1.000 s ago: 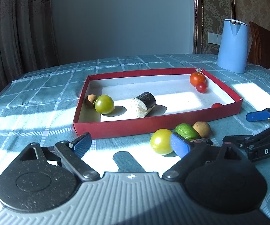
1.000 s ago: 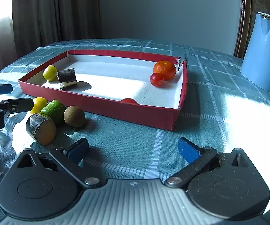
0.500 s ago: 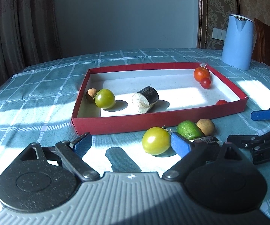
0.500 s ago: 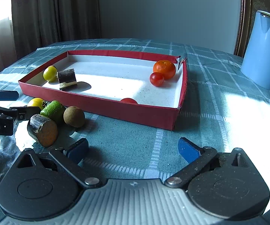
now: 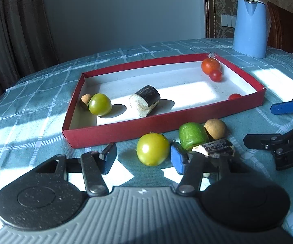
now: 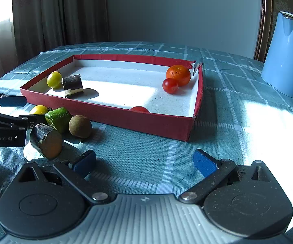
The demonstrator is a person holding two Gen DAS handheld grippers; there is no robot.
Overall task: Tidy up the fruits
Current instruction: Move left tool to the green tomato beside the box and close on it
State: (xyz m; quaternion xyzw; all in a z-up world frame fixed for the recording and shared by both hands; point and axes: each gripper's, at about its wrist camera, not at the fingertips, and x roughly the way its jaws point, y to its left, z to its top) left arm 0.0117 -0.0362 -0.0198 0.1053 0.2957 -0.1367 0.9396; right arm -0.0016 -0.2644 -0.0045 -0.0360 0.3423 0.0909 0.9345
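1. Behind the near wall of the red cardboard tray (image 5: 166, 123), a small red tomato (image 5: 234, 96) is cut off, so that only its top is seen.
2. A small brown ball (image 5: 85, 99) in the tray's left corner is half hidden by a smooth green tomato (image 5: 100, 107).
3. A dark-barked stick piece (image 5: 215, 148) on the cloth is partly covered by one finger of the left tool (image 5: 142, 159); its pale cut end is barely seen.
4. The right tool (image 6: 144, 162) is cut off at the edge of the left wrist view, and only part of its lettering can be read.
5. The left tool's jaws have just been closing around a glossy yellow-green tomato (image 5: 152, 152) that sits on the bench just in front of the tray. One blue pad is seen at or very near its skin; the other stands clearly apart, so it is not yet gripped.
6. The right tool is held released over bare checked cloth (image 6: 146, 148), with nothing between its pads.
7. Beside that tomato lie a blunt green chunk (image 5: 192, 136) and a dull, rough, round brown fruit (image 5: 215, 129), touching each other.
8. Within the tray are also seen a cylinder of bark-covered stick with a fibrous white end (image 5: 145, 103), a round orange-red fruit (image 5: 210, 66) and a shiny cherry tomato (image 5: 216, 75) against it.
9. A smooth blue kettle (image 5: 250, 27) stands well behind the tray.
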